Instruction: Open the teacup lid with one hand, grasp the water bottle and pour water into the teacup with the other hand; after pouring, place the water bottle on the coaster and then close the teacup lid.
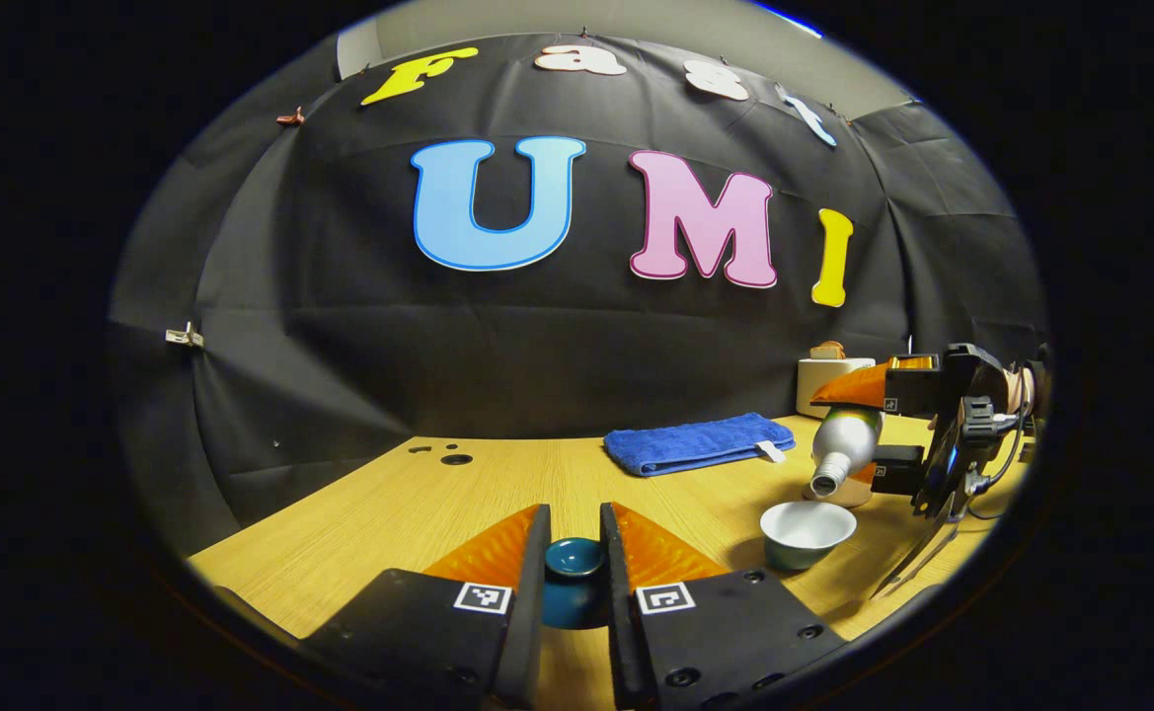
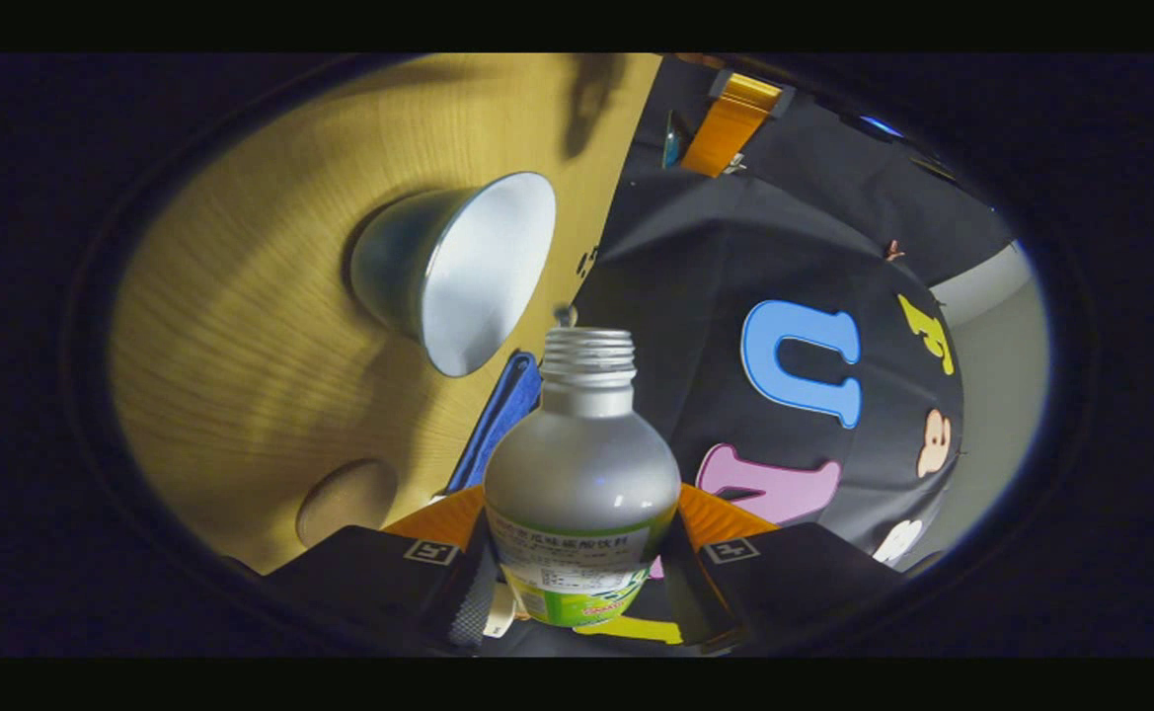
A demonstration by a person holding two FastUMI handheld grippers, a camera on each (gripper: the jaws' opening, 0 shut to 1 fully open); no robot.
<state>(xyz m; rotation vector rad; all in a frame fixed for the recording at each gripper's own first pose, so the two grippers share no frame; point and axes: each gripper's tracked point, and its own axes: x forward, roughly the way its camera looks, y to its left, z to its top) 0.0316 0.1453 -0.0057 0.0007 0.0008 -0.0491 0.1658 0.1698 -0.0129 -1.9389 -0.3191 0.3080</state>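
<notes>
Teacup lid (image 1: 574, 556), small, glazed and likely slick, sits between my left gripper (image 1: 574, 553) jaws, nearly closed on its knob, near the worktop's (image 1: 389, 513) front edge. The teacup (image 1: 806, 531), probably fragile, stands open toward the right edge. My right gripper (image 2: 581, 553) jaws clamp the light, smooth water bottle (image 2: 581, 474) at its belly, tipped over the teacup.

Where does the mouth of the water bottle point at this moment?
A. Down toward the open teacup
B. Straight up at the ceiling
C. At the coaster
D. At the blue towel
A: in the left gripper view the right gripper holds the water bottle tilted, its mouth just above the open teacup.
</notes>
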